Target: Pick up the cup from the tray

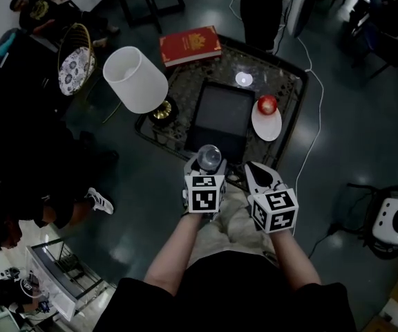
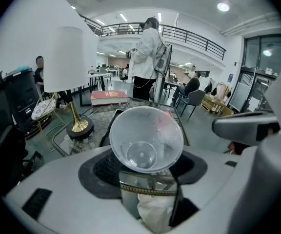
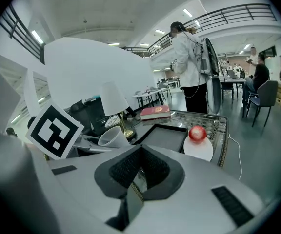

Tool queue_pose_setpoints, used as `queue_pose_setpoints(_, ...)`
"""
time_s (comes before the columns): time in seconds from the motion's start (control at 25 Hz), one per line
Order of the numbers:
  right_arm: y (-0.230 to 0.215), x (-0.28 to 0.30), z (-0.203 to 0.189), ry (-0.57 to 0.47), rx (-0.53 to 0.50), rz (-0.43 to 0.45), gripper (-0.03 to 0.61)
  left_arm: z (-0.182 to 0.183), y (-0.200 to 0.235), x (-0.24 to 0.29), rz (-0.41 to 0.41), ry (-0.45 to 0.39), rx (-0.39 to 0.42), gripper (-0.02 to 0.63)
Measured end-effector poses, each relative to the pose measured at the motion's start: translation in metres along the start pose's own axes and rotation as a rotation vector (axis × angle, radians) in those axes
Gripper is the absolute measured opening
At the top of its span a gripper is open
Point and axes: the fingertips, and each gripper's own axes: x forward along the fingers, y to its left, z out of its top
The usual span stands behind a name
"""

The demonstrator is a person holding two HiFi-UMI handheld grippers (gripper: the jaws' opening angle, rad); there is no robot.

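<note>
Floor [image 1: 351, 137], dark and glossy, lies all round; on it stands a low tabletop [image 1: 292, 88] of patterned glass in a dark frame; a dark rectangular tray [image 1: 223, 113] lies in the middle of it and serves as landmark here.

A person [image 2: 145, 57] in a white coat stands beyond the tray's far side; a lamp [image 1: 135, 79] with a white shade and brass foot stands left of the tray, just beside it; a red book [image 1: 190, 45] lies flat beyond the tray's far left corner.

The left gripper [image 1: 209, 162] is at the tray's near edge; its fingers [image 2: 101, 172] stand wide and pinch a cup between them; the right gripper [image 3: 140, 155] is just right of it, near the tray's near right corner, fingers pressed together with nothing between them.

A white plate [image 1: 268, 124] lies right of the tray, close beside it.

The cup [image 2: 146, 139] is clear plastic; it is tipped so that its mouth faces back along the left gripper; it sits over the tray's near edge, and whether it touches the tray cannot be told.

A red apple [image 1: 267, 104] rests on the far part of the plate, right of the tray.
</note>
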Motion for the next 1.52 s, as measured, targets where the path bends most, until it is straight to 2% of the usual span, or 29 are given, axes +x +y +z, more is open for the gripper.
queue_pose_setpoints(0.36,0.013,-0.019,-0.011,-0.001,-0.031,-0.005,0.009,-0.024,-0.007,-0.036,-0.023,-0.013,-0.013,0.285)
queue_pose_setpoints(0.68,0.028,-0.034,-0.023,0.008,-0.058,0.004,0.009,-0.028,-0.009,-0.066,-0.041,-0.050,-0.038,0.285)
queue_pose_setpoints(0.88,0.038,-0.040,-0.033,0.012,-0.079,0.014,0.009,-0.031,-0.012,-0.080,-0.053,-0.062,-0.024,0.285)
queue_pose_setpoints(1.52,0.049,-0.047,-0.044,0.035,-0.120,0.013,0.009,-0.036,-0.013,-0.091,-0.077,-0.066,-0.034,0.285)
